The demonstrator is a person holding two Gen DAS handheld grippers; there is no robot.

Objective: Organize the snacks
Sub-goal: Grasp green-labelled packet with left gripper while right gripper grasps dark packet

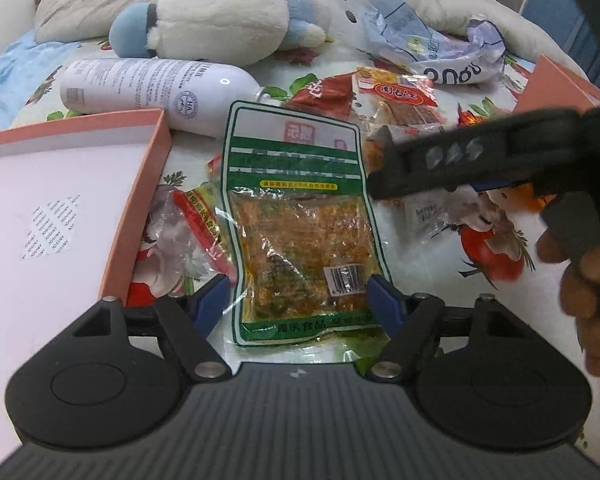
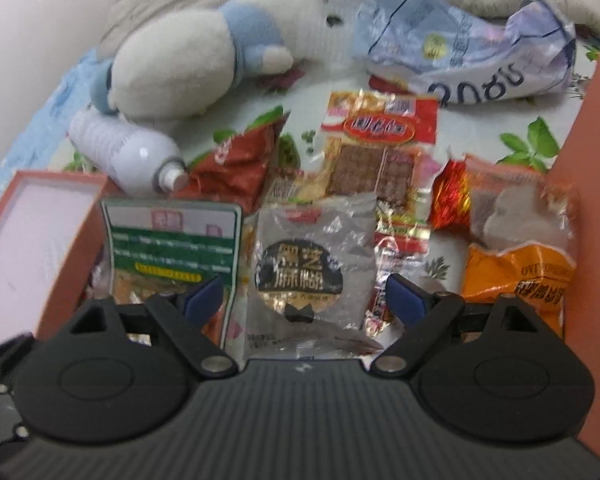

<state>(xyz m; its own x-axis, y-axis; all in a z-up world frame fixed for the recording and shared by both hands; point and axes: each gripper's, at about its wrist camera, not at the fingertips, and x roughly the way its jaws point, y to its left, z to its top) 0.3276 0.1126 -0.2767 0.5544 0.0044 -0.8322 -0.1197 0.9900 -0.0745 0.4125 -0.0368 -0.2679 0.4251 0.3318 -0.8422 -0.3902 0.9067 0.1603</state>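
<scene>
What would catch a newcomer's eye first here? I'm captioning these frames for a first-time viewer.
Probably the green-bordered packet lying between the left gripper's open fingers, beside a pink box. Next, the clear sesame packet between the right gripper's open fingers. Behind the snack pile lie a white bottle and a plush toy.
</scene>
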